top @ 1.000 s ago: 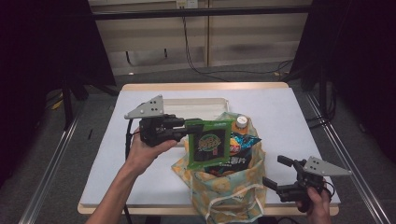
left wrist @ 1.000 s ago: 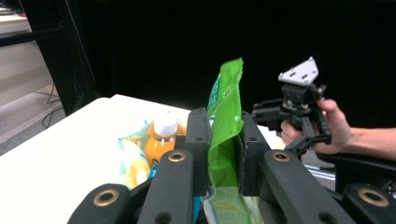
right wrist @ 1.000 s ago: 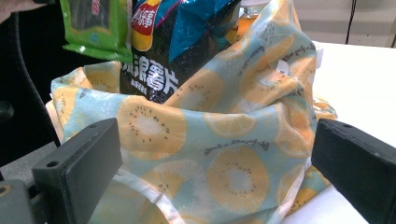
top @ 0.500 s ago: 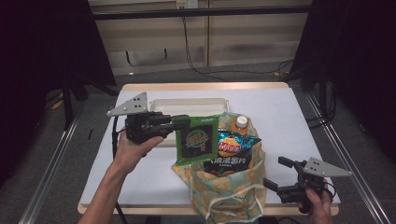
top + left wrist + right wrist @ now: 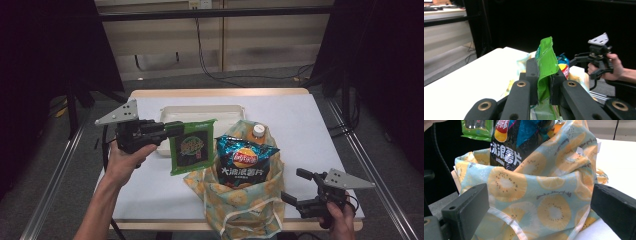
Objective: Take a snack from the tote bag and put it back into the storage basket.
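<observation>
My left gripper (image 5: 172,129) is shut on the top edge of a green snack packet (image 5: 191,146), which hangs above the table left of a fruit-print cloth bag (image 5: 240,200). In the left gripper view the packet (image 5: 545,62) stands pinched between the jaws. A dark blue chip bag (image 5: 241,161) and an orange-capped bottle (image 5: 257,131) stick out of the cloth bag. My right gripper (image 5: 295,187) stands open beside the bag's right side. The right gripper view has the bag (image 5: 541,195) close in front, between the spread jaws.
A white tray (image 5: 200,114) lies on the white table (image 5: 310,130) behind the packet. The table's front edge runs just below the bag. Dark floor and metal rails flank both sides.
My left gripper has carried the green packet out of the bag and to the left. The chip bag now shows in full. The right gripper has stayed put.
</observation>
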